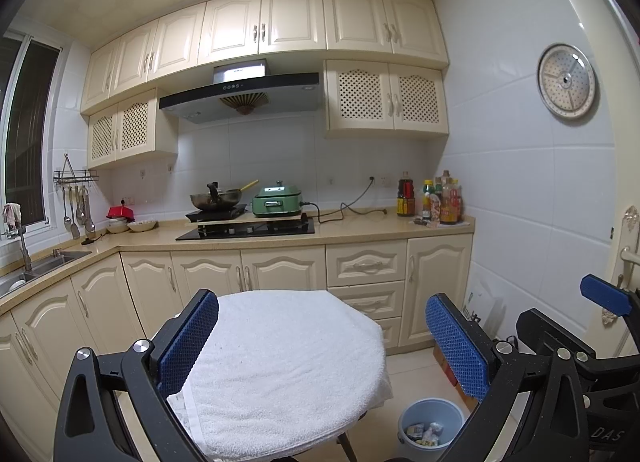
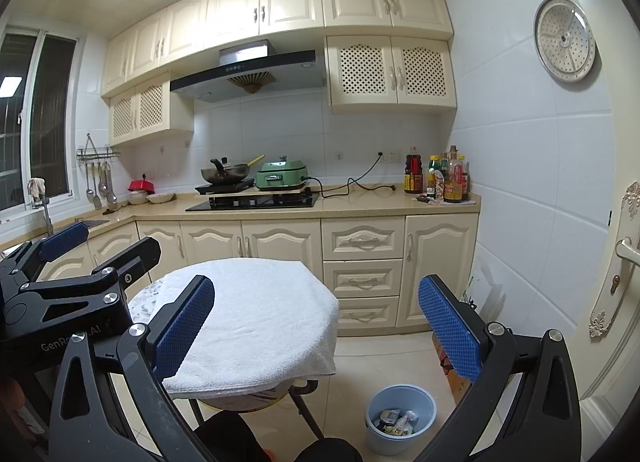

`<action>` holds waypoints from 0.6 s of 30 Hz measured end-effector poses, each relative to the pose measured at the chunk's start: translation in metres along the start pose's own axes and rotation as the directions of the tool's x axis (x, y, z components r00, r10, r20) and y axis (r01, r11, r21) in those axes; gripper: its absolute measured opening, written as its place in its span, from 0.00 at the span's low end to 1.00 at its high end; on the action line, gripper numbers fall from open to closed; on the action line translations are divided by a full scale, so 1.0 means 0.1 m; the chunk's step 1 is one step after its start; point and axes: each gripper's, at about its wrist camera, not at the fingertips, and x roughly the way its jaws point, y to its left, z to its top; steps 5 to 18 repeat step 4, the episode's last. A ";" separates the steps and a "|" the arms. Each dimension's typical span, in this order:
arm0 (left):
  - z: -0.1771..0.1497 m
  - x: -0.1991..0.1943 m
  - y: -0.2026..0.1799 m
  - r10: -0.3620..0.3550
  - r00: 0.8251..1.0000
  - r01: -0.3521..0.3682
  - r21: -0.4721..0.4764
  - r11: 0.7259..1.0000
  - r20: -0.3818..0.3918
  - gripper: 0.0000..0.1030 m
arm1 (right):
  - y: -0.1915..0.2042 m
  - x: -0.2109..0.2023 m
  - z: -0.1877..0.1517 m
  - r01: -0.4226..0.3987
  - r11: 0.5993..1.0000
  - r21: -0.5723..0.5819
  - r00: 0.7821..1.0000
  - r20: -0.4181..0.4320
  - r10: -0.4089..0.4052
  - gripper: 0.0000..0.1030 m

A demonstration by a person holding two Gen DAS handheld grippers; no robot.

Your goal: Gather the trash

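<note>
A light blue trash bin [image 1: 430, 410] [image 2: 400, 398] stands on the tiled floor to the right of a small table. Crumpled wrappers [image 1: 424, 433] [image 2: 396, 422] lie inside it. The table is covered by a white towel [image 1: 288, 366] [image 2: 256, 318] with nothing on top. My left gripper [image 1: 322, 344] hovers open over the towel, nothing between its blue pads [image 1: 188, 342]. My right gripper [image 2: 316, 326] is also open and holds nothing, above the towel's right edge and the bin. Each gripper shows in the other's view: the left gripper [image 2: 108, 242], the right gripper [image 1: 568, 308].
Cream cabinets and a beige counter [image 1: 360, 230] run along the far wall, with a wok [image 1: 216, 198], a green electric pot [image 1: 277, 202] and sauce bottles [image 1: 436, 200]. A sink [image 1: 36, 266] is at the left. A door with a handle [image 2: 628, 250] is at the right.
</note>
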 end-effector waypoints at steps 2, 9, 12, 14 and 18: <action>-0.01 0.00 0.00 -0.001 1.000 0.001 -0.001 1.000 -0.002 0.99 | -0.01 0.00 0.00 0.000 1.000 0.000 1.000 -0.002 0.000 1.00; -0.02 0.02 0.01 -0.001 1.000 0.001 -0.003 1.000 -0.004 0.99 | 0.00 0.01 0.00 -0.001 1.000 0.000 1.000 -0.006 0.001 1.00; -0.02 0.02 0.01 -0.001 1.000 0.001 -0.003 1.000 -0.004 0.99 | 0.00 0.01 0.00 -0.001 1.000 0.000 1.000 -0.006 0.001 1.00; -0.02 0.02 0.01 -0.001 1.000 0.001 -0.003 1.000 -0.004 0.99 | 0.00 0.01 0.00 -0.001 1.000 0.000 1.000 -0.006 0.001 1.00; -0.02 0.02 0.01 -0.001 1.000 0.001 -0.003 1.000 -0.004 0.99 | 0.00 0.01 0.00 -0.001 1.000 0.000 1.000 -0.006 0.001 1.00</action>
